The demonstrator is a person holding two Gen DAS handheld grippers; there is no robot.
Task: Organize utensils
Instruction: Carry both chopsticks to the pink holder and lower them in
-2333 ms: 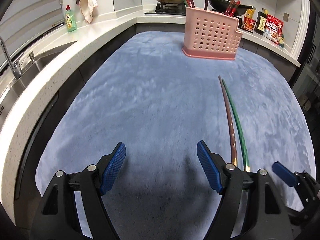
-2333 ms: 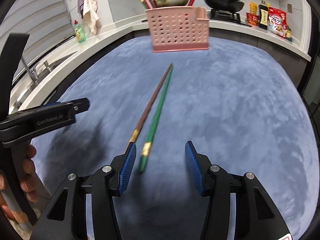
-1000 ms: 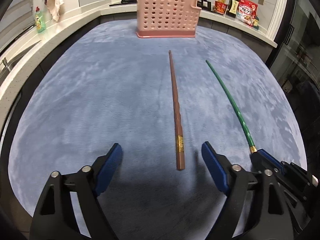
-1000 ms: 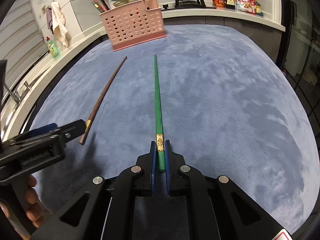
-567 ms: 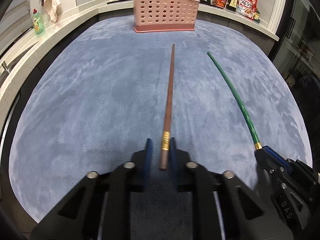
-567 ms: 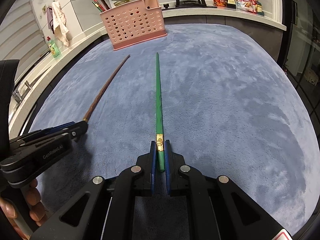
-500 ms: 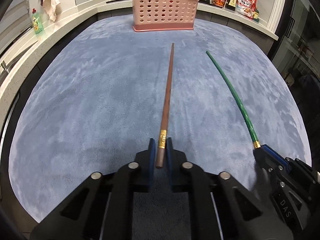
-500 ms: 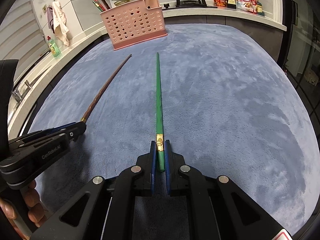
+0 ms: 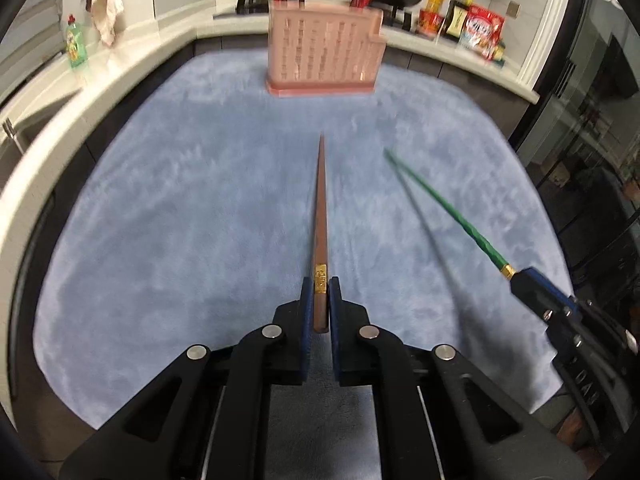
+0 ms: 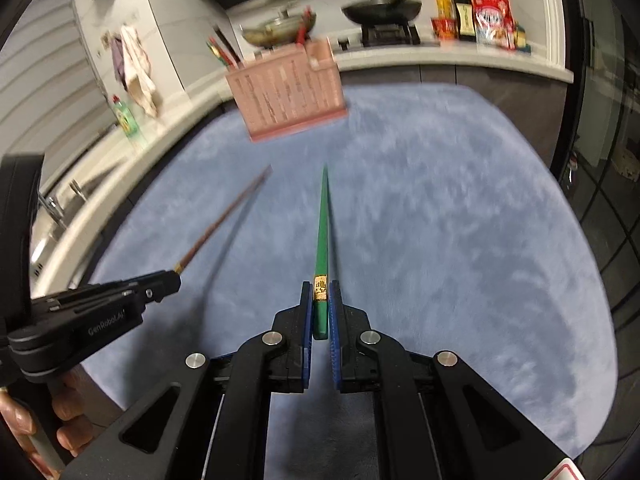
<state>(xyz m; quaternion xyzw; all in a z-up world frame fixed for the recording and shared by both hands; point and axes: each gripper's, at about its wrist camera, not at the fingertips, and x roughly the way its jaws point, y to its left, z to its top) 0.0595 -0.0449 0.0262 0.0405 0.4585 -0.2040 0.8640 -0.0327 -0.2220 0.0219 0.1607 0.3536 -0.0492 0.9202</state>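
Left gripper (image 9: pixel 319 300) clamps tight on the brown chopstick (image 9: pixel 321 216), tip aimed at the far pink basket (image 9: pixel 325 50). To its right, the right gripper (image 10: pixel 320 304) pinches the green chopstick (image 10: pixel 322 232), both raised off the blue surface (image 9: pixel 180 208).

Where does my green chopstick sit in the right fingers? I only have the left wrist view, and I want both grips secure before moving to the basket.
Observer: The green chopstick is clamped at its gold band, butt end between the right gripper fingers.
Operator: Is its tip clear of the brown one?
Observer: Yes, the brown chopstick in the left gripper stays apart from it.
Operator: Which part of the pink basket faces me on that side?
Observer: Its perforated long wall, tilted in that view, with chopsticks standing inside.
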